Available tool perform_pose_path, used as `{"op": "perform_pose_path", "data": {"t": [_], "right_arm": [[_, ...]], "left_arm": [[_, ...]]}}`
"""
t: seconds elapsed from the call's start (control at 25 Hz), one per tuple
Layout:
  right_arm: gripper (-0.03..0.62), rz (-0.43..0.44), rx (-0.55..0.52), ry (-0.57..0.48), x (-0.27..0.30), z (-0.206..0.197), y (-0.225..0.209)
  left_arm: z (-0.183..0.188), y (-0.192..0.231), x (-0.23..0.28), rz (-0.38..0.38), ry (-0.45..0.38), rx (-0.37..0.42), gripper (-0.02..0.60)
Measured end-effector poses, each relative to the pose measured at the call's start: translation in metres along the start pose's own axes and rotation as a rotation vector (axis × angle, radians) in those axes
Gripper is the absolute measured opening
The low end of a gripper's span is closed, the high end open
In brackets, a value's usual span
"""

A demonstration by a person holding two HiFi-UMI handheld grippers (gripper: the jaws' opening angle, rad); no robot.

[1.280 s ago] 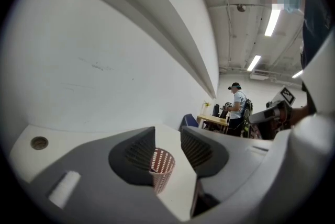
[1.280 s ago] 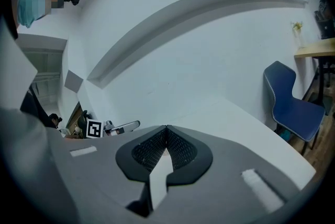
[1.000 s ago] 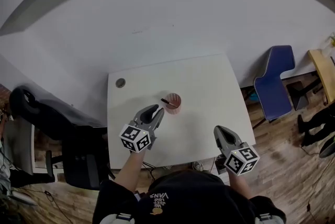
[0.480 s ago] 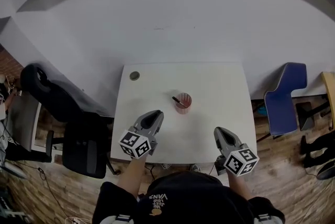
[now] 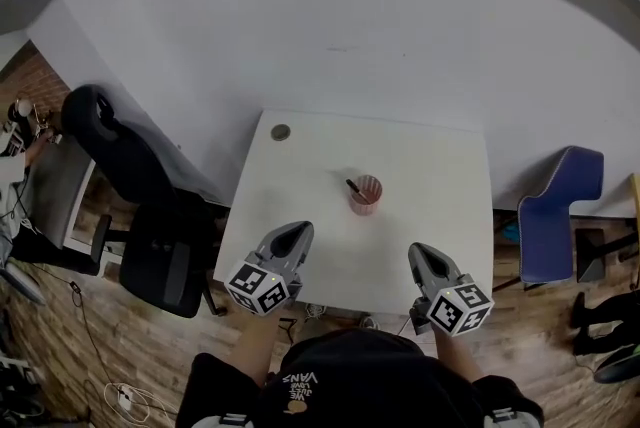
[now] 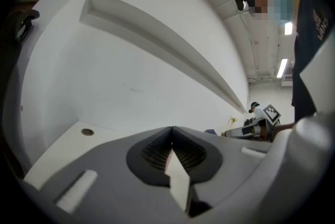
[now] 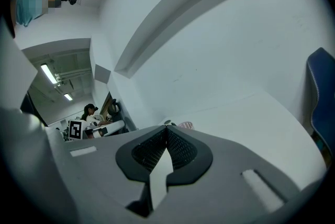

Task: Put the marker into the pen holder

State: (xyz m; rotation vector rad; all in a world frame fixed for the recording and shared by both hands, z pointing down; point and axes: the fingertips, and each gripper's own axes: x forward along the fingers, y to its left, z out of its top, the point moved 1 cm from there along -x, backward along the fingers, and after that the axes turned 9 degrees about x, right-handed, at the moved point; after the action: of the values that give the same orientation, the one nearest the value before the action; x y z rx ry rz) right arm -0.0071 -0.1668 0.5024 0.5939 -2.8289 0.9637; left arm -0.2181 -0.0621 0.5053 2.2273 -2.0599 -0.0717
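Observation:
A reddish pen holder (image 5: 366,193) stands upright near the middle of the white table (image 5: 420,236), and its rim (image 7: 185,125) peeks over the jaws in the right gripper view. A dark marker (image 5: 353,185) sticks out of it, leaning to the left. My left gripper (image 5: 295,235) hovers over the table's front left part, jaws shut with nothing between them. My right gripper (image 5: 421,257) hangs over the front right part, also shut and empty. Both grippers are well short of the holder.
A round cable grommet (image 5: 281,132) sits in the table's far left corner. A black office chair (image 5: 150,226) stands left of the table, a blue chair (image 5: 560,216) to its right. A white wall runs behind the table. Another person sits far off in the right gripper view.
My left gripper has drawn back from the pen holder toward the front edge and its jaws have shut. The marker stays in the holder. The head view has shifted, so the table sits further right.

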Motion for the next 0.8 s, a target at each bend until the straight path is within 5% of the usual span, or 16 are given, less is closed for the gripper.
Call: {"op": "perform_pose_path", "data": {"t": [0.8], "right_arm": [[0.0, 0.128, -0.032, 0.099, -0.007, -0.013, 0.0]], "left_arm": [[-0.013, -0.055, -0.058, 0.166, -0.03, -0.036, 0.054]]}}
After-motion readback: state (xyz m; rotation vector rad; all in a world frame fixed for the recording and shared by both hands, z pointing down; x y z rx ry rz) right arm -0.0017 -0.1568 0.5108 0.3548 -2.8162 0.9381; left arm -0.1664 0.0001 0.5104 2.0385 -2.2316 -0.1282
